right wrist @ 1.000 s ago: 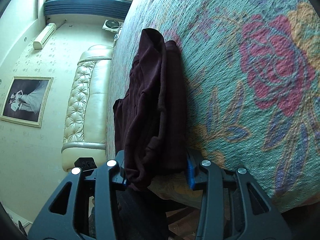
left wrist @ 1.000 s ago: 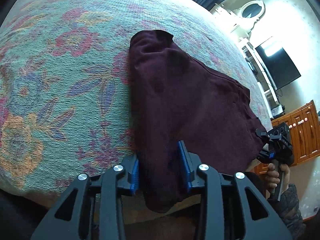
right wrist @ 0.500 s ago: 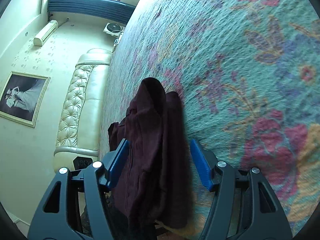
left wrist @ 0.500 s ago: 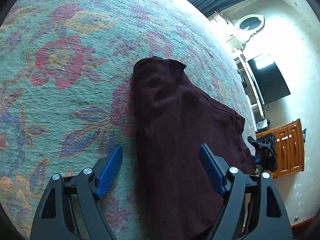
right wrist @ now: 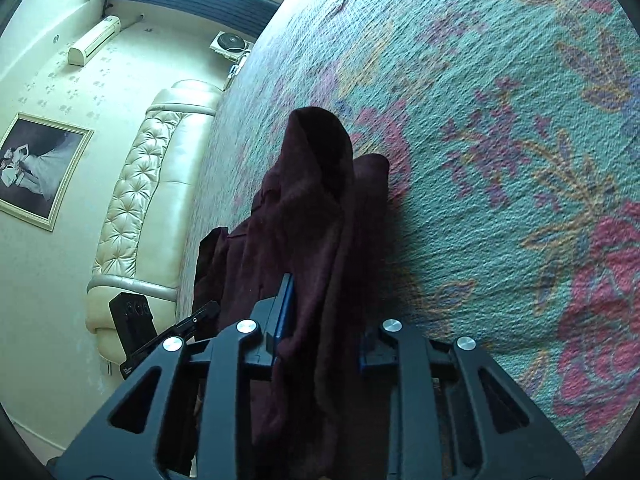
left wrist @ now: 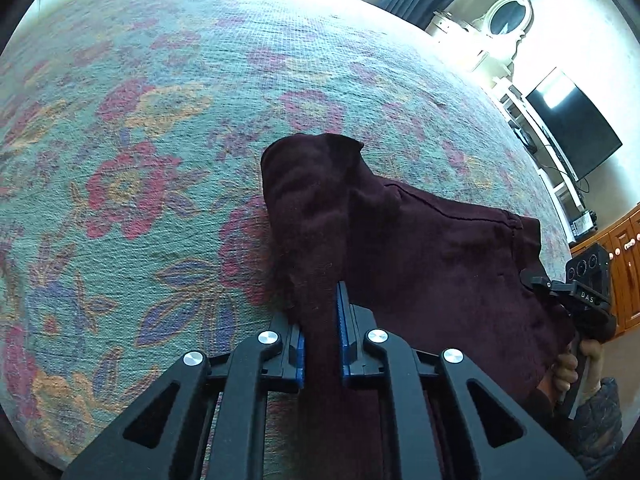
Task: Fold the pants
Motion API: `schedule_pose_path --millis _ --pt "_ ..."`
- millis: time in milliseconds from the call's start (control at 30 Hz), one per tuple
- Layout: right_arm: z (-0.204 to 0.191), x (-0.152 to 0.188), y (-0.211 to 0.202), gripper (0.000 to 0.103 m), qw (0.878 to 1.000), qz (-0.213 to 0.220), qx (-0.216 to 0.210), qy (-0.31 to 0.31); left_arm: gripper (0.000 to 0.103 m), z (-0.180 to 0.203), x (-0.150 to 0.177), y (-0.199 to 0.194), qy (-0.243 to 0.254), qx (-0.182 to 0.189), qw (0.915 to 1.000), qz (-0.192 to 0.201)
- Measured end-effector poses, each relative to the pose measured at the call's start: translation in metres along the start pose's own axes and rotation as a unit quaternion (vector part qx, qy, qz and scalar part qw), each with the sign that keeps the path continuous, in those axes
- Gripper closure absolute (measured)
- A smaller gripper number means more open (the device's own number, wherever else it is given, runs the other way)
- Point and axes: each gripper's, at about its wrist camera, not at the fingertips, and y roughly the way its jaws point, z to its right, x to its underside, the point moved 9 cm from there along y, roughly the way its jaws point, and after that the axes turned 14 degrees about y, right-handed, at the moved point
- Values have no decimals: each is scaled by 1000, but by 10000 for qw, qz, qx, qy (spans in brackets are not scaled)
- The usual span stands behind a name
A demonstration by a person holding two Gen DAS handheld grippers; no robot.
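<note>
Jaws of the left gripper (left wrist: 320, 334) pressed tight on a narrow ridge of the dark maroon pants (left wrist: 420, 248), blue pads (left wrist: 342, 320) flat against the cloth on both sides; jaws of the right gripper (right wrist: 322, 328) closing, a thick bunched fold of the same pants (right wrist: 312, 240) filling the gap between them, left blue pad (right wrist: 285, 304) against the cloth, right pad mostly hidden behind the fabric. Pants: lying on a floral bedspread (left wrist: 140, 140) in teal with red, orange and blue flowers, near its front edge, one end hanging over that edge beneath the grippers; far end rounded and rumpled, raised slightly off the spread. Right gripper also visible in the left wrist view at the garment's right edge, gripped by a hand (left wrist: 576, 368) in a dark patterned sleeve (left wrist: 600, 424). Surroundings: cream tufted headboard (right wrist: 144, 208), framed picture (right wrist: 38, 168), wall air conditioner (right wrist: 94, 40), dark television screen (left wrist: 572, 124), wooden cabinet (left wrist: 624, 268)
</note>
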Motion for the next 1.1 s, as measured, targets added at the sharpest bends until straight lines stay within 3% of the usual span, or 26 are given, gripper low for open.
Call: schedule_pose_path --millis 267,633,867,900,967,1100 --pt "-25 6 1 80 9998 80 -145 -85 92 -11 -3 -17 77 -136 9998 98" --pt "-58 24 29 80 9991 -158 -307 -245 93 -40 -1 -42 -116 -356 9991 203" --pt "-60 31 46 80 9986 -314 -369 -216 93 -65 7 -61 -190 -484 9983 275" --pt "-57 30 46 80 9987 -310 -360 -175 101 -71 8 -62 -195 -605 9976 287" --pt "-45 26 46 80 9990 -309 -307 -80 103 -87 11 -64 -276 -811 9959 291" --pt "-24 21 50 77 9986 -400 -282 193 103 -96 17 -60 -533 -202 9982 184"
